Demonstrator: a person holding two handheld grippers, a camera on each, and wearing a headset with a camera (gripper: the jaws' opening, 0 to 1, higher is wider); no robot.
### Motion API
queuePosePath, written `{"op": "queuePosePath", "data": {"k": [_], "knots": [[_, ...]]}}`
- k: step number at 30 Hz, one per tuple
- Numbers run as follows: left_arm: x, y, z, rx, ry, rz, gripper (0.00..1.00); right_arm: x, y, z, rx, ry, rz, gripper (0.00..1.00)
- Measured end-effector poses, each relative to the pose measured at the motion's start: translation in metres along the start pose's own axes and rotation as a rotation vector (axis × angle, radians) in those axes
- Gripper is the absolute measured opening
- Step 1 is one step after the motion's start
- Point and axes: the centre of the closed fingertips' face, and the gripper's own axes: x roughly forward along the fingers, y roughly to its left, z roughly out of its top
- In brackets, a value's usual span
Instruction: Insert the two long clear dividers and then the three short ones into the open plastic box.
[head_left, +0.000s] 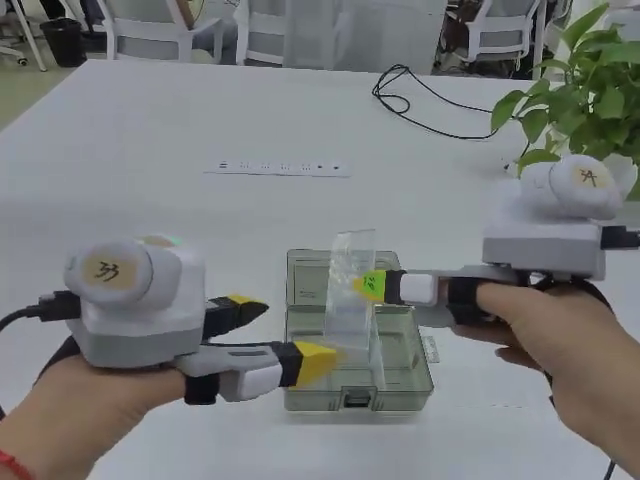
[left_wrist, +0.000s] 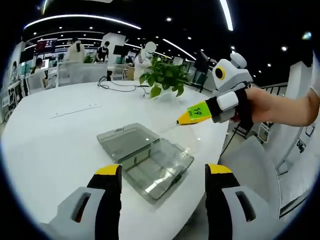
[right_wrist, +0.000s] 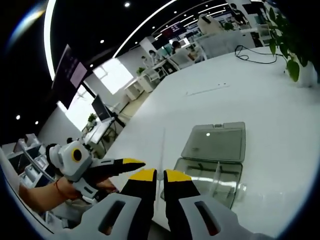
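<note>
The left gripper (head_left: 283, 333) sits near and to the left, pointing right, cradled from below by the left hand (head_left: 85, 405). Its jaws are spread wide with nothing between them. The right gripper (head_left: 368, 285) reaches in level from the right, pointing left, held by the right hand (head_left: 560, 335). Its jaws are pressed together on a thin clear divider (head_left: 350, 300), held upright. The two grippers' tips are near each other but apart.

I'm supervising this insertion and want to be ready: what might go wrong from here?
The right claw pinches the clear divider near one edge, so it may pivot or slip when pressed into the box. The left claw is open, holding nothing, so the box may slide on the table.
</note>
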Motion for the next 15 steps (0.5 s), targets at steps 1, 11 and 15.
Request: {"op": "queuePosePath", "data": {"k": [1,11,15], "knots": [[-0.001,0.002,-0.001,0.022,-0.002,-0.006,0.73,0.002,-0.004,0.003,0.002,0.014,0.000,0.07],[-0.004,0.006,-0.023,0.173,0.052,-0.101,1.00,0.009,-0.016,0.002,0.060,0.130,-0.070,0.07],[-0.005,0.007,-0.028,0.196,0.057,-0.112,1.00,0.015,-0.030,0.001,0.092,0.207,-0.124,0.07]]}}
